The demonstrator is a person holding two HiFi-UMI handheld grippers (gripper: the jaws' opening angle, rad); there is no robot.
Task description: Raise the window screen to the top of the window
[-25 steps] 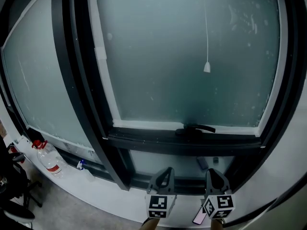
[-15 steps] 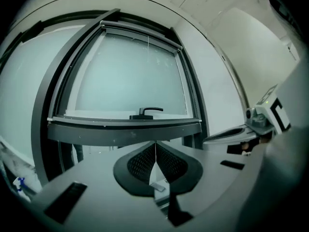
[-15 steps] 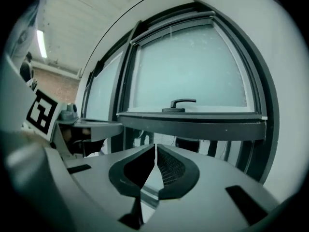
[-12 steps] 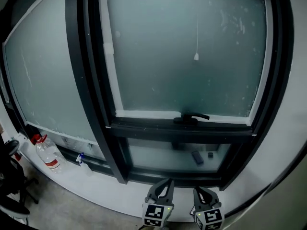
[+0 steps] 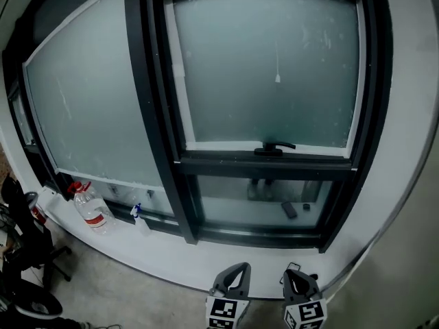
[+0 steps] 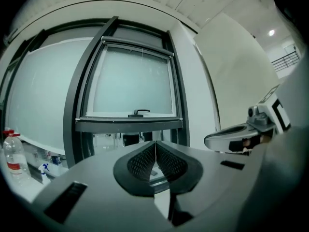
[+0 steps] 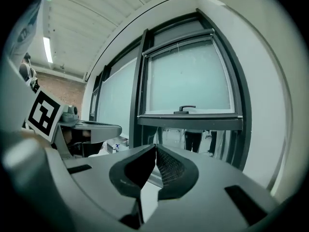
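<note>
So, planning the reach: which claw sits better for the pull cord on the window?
Right, probably. In the head view the right claw sits nearly below the pull cord; the left claw is further aside. Both are shut and empty.

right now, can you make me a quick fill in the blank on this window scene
1. The water bottle on the sill has a ____ cap.
2. The handle sits along the ____ edge of the frosted pane.
3. The left gripper and the right gripper are both ____ and hold nothing.
Missing words: red; bottom; shut.
</note>
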